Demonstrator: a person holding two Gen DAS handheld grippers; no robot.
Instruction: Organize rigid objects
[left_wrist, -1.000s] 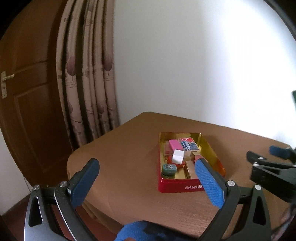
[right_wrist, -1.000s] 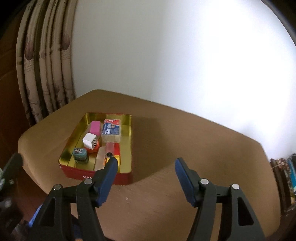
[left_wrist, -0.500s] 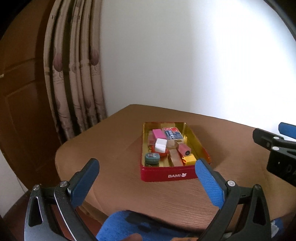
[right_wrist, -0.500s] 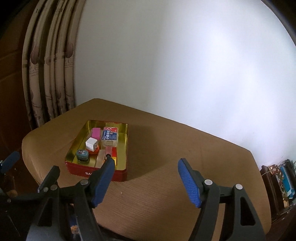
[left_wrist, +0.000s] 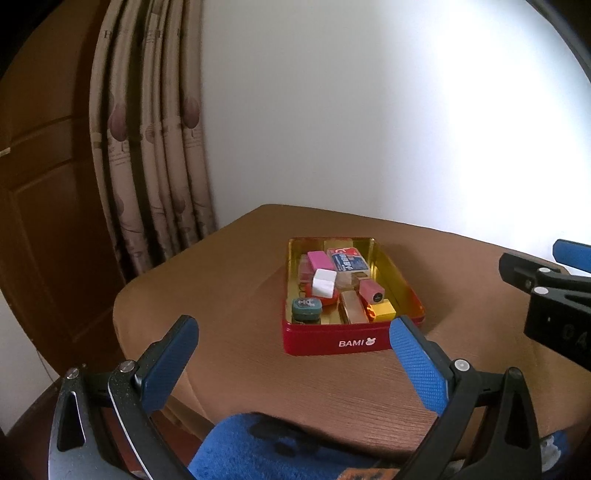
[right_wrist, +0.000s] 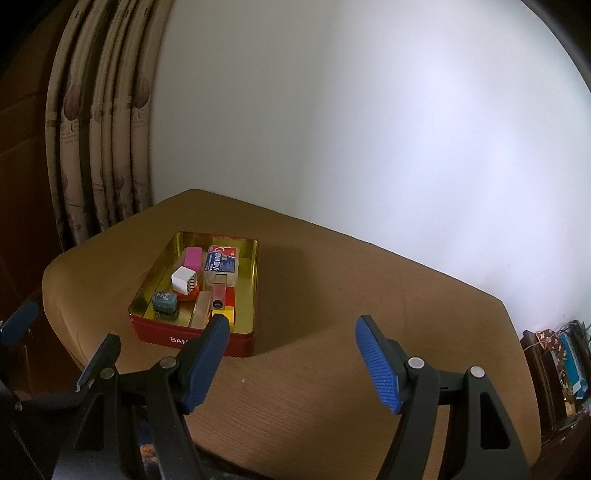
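Observation:
A red tin marked BAMI (left_wrist: 332, 341) (right_wrist: 243, 341) with a gold inside sits on the brown table. It holds several small rigid items: a pink block (left_wrist: 320, 259) (right_wrist: 193, 257), a white cube (left_wrist: 324, 283) (right_wrist: 183, 278), a blue-and-red box (left_wrist: 347, 258) (right_wrist: 221, 261), a teal oval case (left_wrist: 306, 307) (right_wrist: 164, 300), a yellow block (left_wrist: 384, 311). My left gripper (left_wrist: 293, 349) is open and empty, just short of the tin. My right gripper (right_wrist: 291, 356) is open and empty, right of the tin's near corner. Its body shows at the right in the left wrist view (left_wrist: 554, 295).
The brown wooden table (right_wrist: 351, 314) stands against a white wall. Patterned curtains (left_wrist: 155, 147) and a brown wooden door (left_wrist: 44, 203) are at the left. Shelves with books (right_wrist: 561, 365) stand beyond the table's right edge. A blue cloth (left_wrist: 277, 450) lies under my left gripper.
Both grippers have drawn back and risen, so the tin looks smaller and farther. The left view has swung so the tin sits more central. Both stay open and empty.

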